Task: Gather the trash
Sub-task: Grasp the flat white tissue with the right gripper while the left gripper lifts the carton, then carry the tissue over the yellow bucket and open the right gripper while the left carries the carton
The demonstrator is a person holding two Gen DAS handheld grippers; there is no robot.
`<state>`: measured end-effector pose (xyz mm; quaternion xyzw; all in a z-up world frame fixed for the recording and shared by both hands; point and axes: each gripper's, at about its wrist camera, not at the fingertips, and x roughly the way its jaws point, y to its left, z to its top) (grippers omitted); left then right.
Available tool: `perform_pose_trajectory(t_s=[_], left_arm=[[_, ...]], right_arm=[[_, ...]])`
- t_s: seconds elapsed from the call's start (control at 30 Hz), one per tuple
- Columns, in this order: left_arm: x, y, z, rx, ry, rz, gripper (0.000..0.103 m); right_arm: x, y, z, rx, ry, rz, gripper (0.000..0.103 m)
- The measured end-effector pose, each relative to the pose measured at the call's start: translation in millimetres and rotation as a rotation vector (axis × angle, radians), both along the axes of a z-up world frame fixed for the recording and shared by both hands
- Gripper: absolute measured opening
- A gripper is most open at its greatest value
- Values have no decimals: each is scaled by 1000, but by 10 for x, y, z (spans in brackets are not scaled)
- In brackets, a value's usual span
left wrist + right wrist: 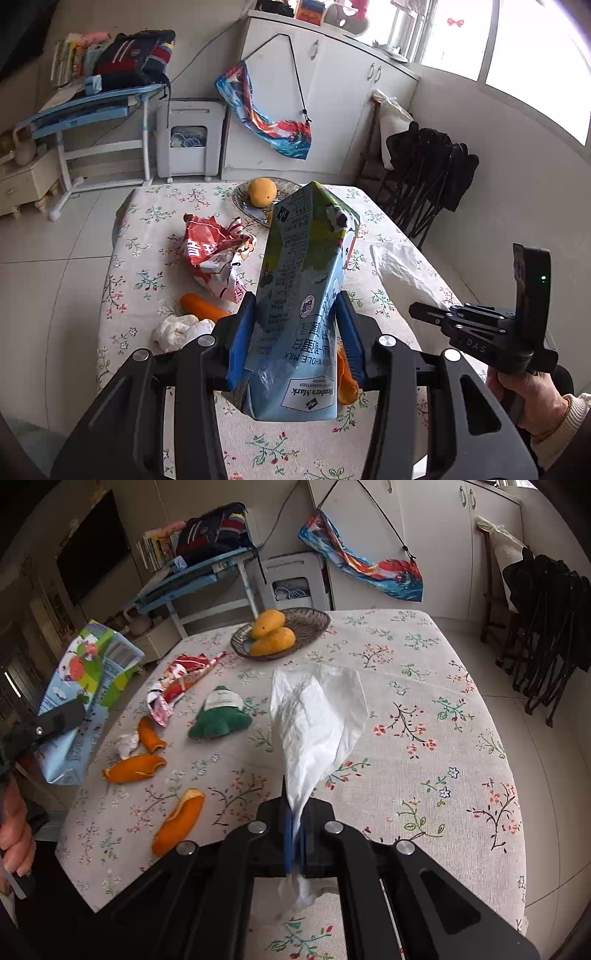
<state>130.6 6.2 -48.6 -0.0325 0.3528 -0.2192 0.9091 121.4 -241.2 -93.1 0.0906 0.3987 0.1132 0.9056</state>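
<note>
The carton point(303, 295) is glossy printed card, creased and dented. The bag point(317, 716) is thin white plastic, crinkled and half see-through. The counter point(424, 709) wears a matt woven cloth with a flower print. The wrapper point(218, 254) is shiny crumpled foil-like plastic. The peels point(135, 768) look waxy outside and pale and dull inside. The basket point(310, 624) is dark wire mesh. The left claw point(295, 336) has matt black plastic arms, smooth blue pads point(240, 332) and bright metal rivets.
</note>
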Motion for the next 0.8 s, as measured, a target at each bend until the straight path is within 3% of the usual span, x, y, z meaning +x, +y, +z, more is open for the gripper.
perform_pose_trajectory(t_s=[0.23,0.43,0.63,0.8], left_arm=[[-456,108,34,12,-51,61,42],[-782,202,114,23,-84,102,42],[-1043,286,208,36,-111,134,42],[-1264,316,251,48,-125,142,42]], right_arm=[[-424,207,225,108,-84,86,4],[-747,464,236,153,-71,191,4],[-1117,908,46,129,55,409,5],[-1481,1371,-366,-17,228,609,6]])
